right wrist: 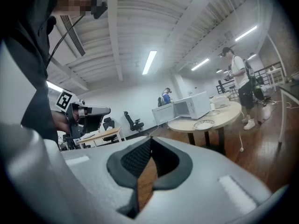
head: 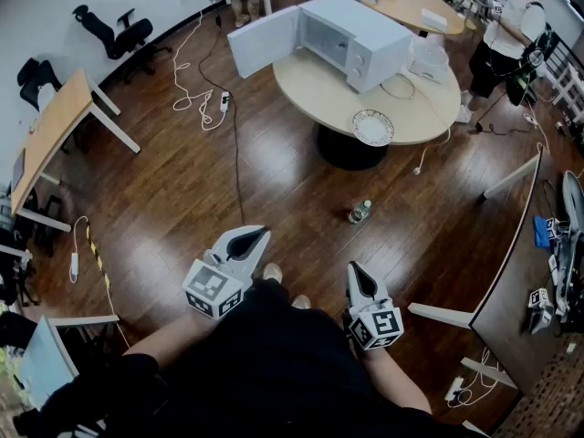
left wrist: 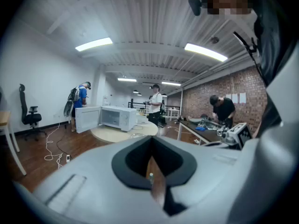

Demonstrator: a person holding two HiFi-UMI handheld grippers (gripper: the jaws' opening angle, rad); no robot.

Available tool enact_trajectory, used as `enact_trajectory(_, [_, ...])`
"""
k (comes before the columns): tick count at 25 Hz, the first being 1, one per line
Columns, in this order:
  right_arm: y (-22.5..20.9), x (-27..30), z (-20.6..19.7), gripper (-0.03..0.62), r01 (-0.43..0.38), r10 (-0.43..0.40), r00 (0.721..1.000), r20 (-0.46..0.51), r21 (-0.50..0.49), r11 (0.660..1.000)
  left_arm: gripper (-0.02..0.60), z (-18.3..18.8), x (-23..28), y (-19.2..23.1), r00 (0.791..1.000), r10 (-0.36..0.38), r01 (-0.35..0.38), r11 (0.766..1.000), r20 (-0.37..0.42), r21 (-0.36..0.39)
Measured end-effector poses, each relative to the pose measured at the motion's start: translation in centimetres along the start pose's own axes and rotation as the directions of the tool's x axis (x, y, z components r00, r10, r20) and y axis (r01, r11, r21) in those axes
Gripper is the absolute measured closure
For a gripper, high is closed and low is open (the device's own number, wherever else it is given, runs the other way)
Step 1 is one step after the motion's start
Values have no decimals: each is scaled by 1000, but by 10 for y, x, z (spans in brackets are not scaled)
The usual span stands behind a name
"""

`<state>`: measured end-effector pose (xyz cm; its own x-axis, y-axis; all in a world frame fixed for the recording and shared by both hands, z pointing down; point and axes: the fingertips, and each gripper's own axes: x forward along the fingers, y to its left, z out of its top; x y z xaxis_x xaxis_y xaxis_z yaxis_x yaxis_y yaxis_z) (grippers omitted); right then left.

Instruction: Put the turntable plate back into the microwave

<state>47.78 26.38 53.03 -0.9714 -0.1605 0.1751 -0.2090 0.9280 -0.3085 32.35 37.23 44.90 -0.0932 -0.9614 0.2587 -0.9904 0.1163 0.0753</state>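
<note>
The white microwave (head: 351,36) stands on a round wooden table (head: 319,89) far ahead, its door (head: 263,42) swung open to the left. The patterned turntable plate (head: 372,127) lies on the table's near edge, in front of the microwave. Both grippers are held low by the person's body, far from the table. My left gripper (head: 264,232) and right gripper (head: 352,266) have their jaws together with nothing in them. The left gripper view shows the microwave (left wrist: 112,117) small in the distance. The right gripper view shows the microwave (right wrist: 191,106) and the plate (right wrist: 204,124).
A bottle (head: 359,211) stands on the wood floor between me and the table. Cables (head: 196,99) trail across the floor at left, near a desk (head: 55,130) and office chairs (head: 114,33). A person (head: 506,39) stands right of the table; a dark bench (head: 525,290) runs along the right.
</note>
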Motion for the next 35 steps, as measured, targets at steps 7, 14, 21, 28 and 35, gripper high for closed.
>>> enact_trajectory(7, [17,10,23,592,-20,26,999,40,-132,991,577,4,-2,23,999,21,-20,1000,32,-18])
enact_trajectory(14, [-36,26,30,592,141,-139,990,32,-77,987,577,17,31,70,996,35,-30,998,84,-61])
enact_trajectory(21, [-59,62,55,592,228,-224,973,60,-72,971,577,29,69,122,997,0,5,998,75,-69])
enact_trajectory(28, [-64,104,71,592,298,-294,953,70,-61,952,577,50,98,172,995,-53,58,997,81,-54])
enact_trajectory(35, [-53,155,69,592,306,-304,951,51,-46,951,577,57,103,225,994,-75,80,995,73,-60])
